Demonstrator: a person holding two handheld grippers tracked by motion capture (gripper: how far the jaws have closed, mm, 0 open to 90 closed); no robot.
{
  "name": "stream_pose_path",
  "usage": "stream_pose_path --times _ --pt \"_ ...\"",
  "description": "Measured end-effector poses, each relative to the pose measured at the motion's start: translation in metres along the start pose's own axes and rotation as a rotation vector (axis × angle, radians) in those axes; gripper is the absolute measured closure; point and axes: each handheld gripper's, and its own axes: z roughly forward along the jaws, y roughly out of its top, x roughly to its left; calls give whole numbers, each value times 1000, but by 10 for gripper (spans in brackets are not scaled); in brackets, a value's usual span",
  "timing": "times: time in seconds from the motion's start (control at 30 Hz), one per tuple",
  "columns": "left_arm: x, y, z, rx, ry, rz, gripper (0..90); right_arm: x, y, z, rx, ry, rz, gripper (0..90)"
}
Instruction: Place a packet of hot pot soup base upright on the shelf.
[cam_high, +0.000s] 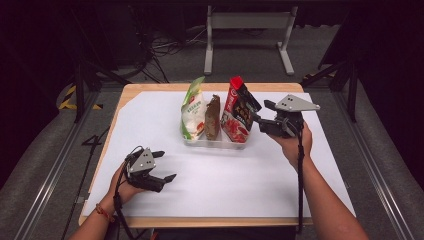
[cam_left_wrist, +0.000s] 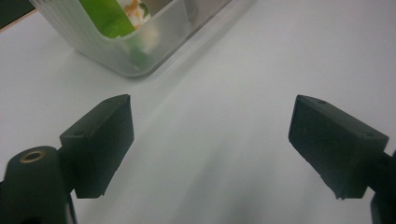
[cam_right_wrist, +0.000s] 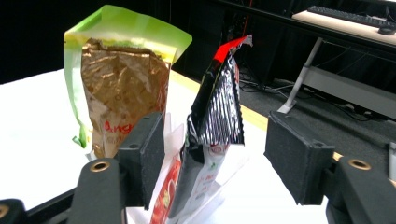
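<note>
Fig.: snack packets standing in a clear tray (cam_high: 196, 141), centre-far part of the white table sheet (cam_high: 250, 170). Three packets stand on edge, side by side: green packet (cam_high: 192, 112) at left, brown packet (cam_high: 212, 117) in the middle, red-and-black packet (cam_high: 239, 112) at right, leaning a bit toward the R side.

R gripper (cam_high: 264, 116) sits just beside the red-and-black packet (cam_right_wrist: 215, 121), on its R flank, jaws pointing level toward the tray. In the right gripper view the packet's upper part stands between the two jaws, but the pads are apart from it w/ visible gaps both sides: released, not gripping. Packet's long axis runs upright, top seal up; jaws straddle its thin edge. Behind it, the brown packet (cam_right_wrist: 122, 93) and the green packet (cam_right_wrist: 135, 28).

L gripper (cam_high: 162, 172) rests low near the front-left of the sheet, well apart from the tray, jaws wide and nothing between them. Tray corner (cam_left_wrist: 126, 51) lies ahead-left in the left gripper view.

Key relation: R hand (cam_high: 295, 142) is much the nearer to the red-and-black packet; any next grasp or withdrawal prob. runs along the level line btw. R jaws and that packet.
</note>
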Motion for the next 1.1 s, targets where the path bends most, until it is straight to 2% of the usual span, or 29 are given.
stream_pose_path --times 0.1,0.23,0.43,0.97,1.1 --pt "0 0 0 -2 1 0 148 0 -2 -3 25 8 -5 332" --pt "-1 0 -1 -2 7 6 148 -1 -4 -5 30 17 -6 327" --pt "-1 0 0 4 7 7 148 0 -10 -9 62 4 -44 293" --pt "-1 0 -1 3 6 6 148 3 -28 -16 99 7 -88 269" --pt "-1 0 -1 4 6 7 149 3 -34 -18 111 9 -88 229"
